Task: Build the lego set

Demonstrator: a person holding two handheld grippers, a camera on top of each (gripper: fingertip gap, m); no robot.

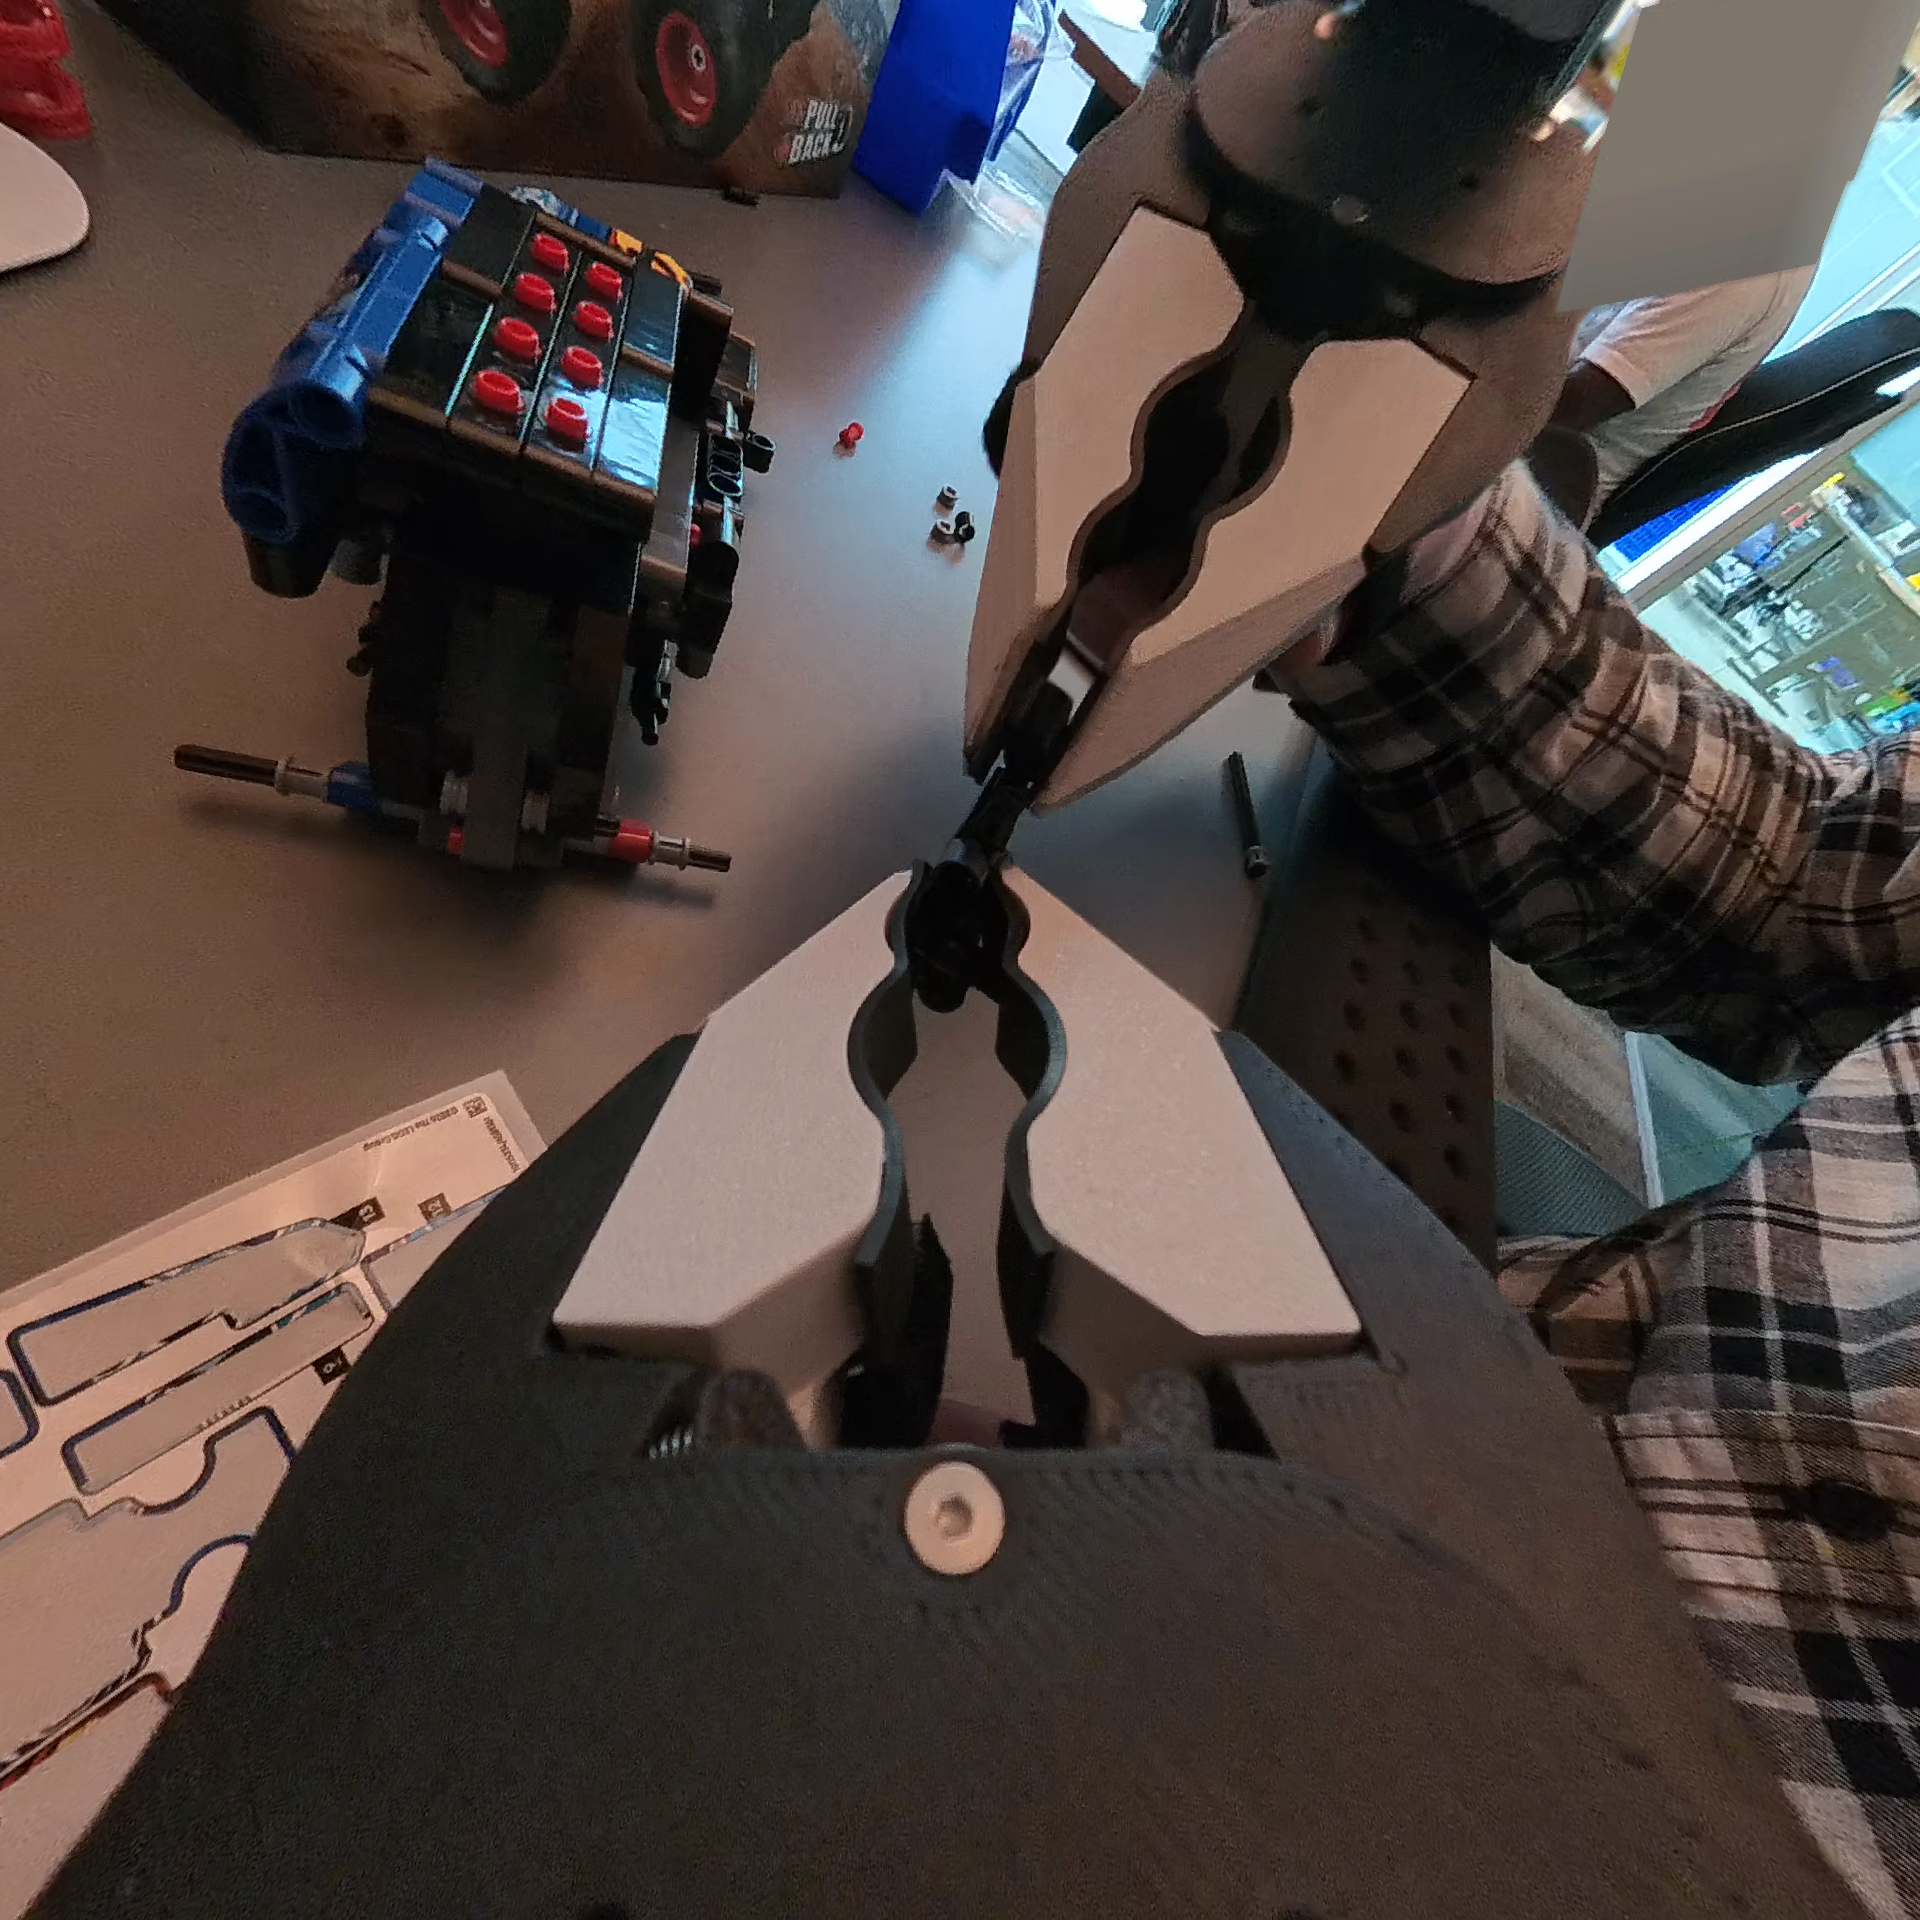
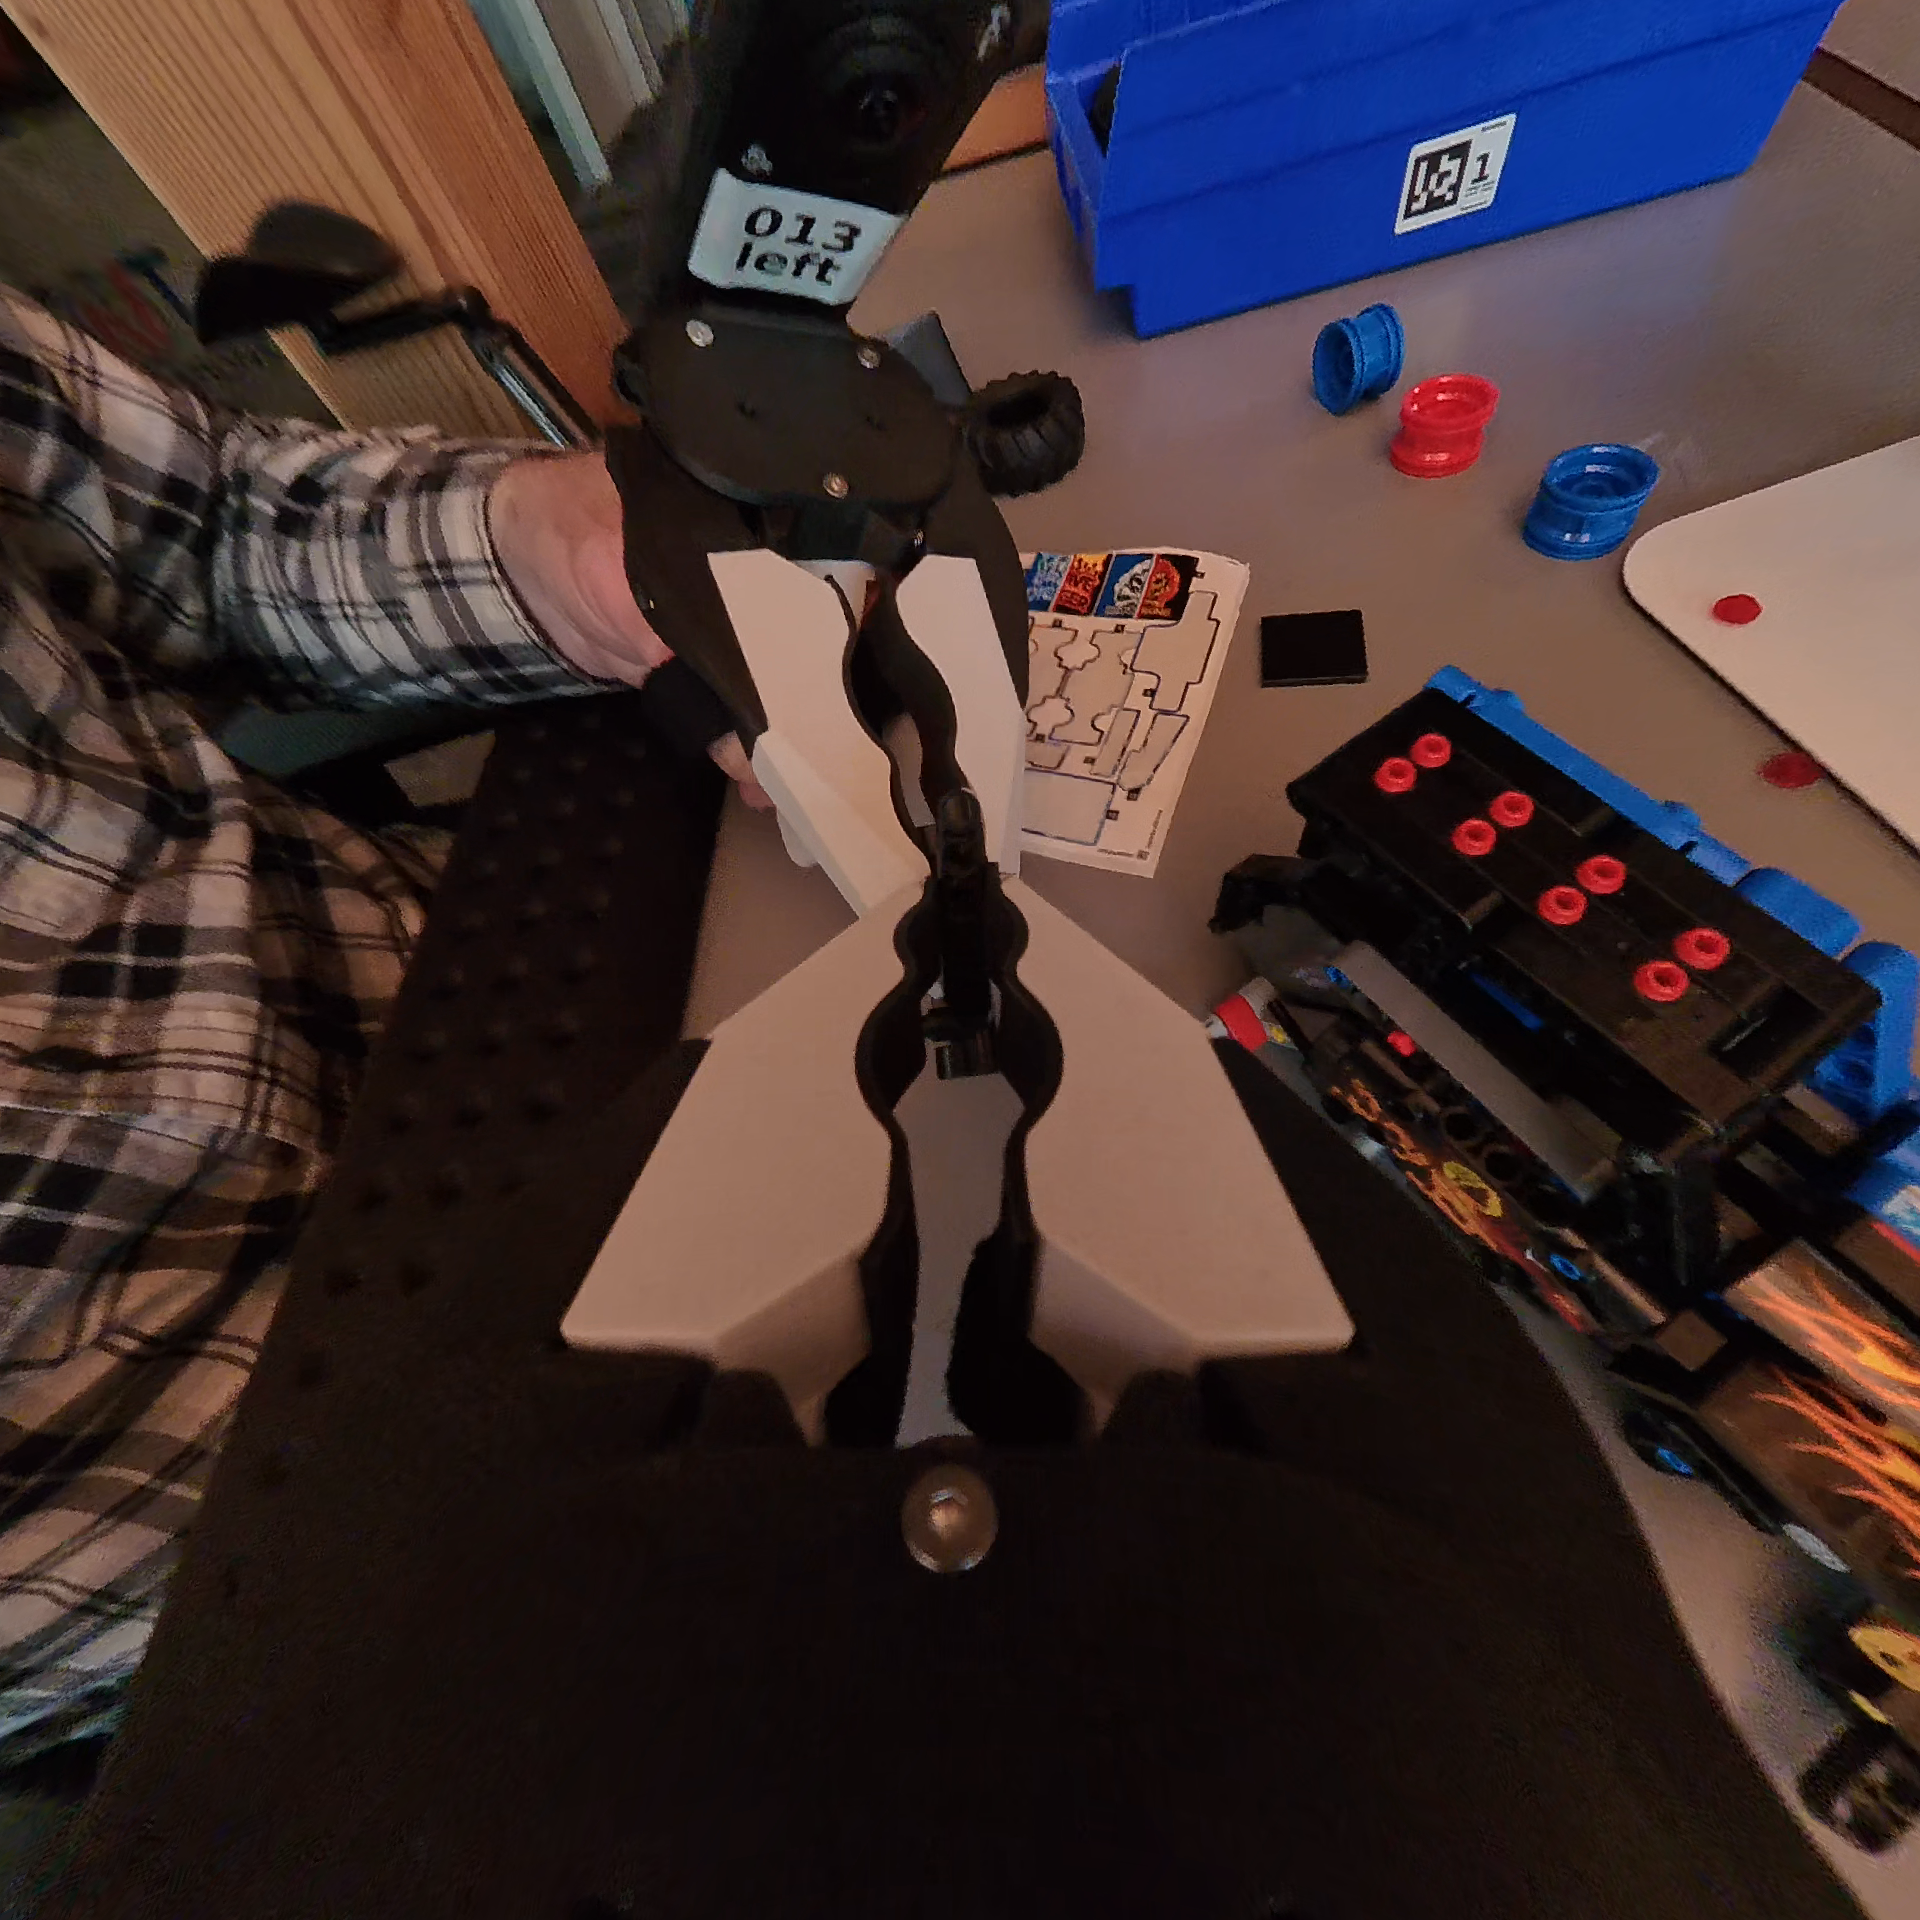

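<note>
1. My left tool [image 1: 951,883] is pinching a small black lego piece [image 1: 951,930] at its fingertips, held up above the desk [image 1: 831,644].
2. My right tool [image 1: 1013,784] comes in from the opposite side, clamped on a second black piece [image 1: 992,805] that meets the first tip to tip.
3. The half-built truck [image 1: 499,499] lies on the desk to the side, well apart from both tools, axles sticking out.
4. Risk, as I judge it: both parts are tiny and gripped only at the tips, so a slightly skewed push could twist one free.
5. A dropped piece might land among the loose bits [image 1: 951,514] or roll off the edge.
</note>
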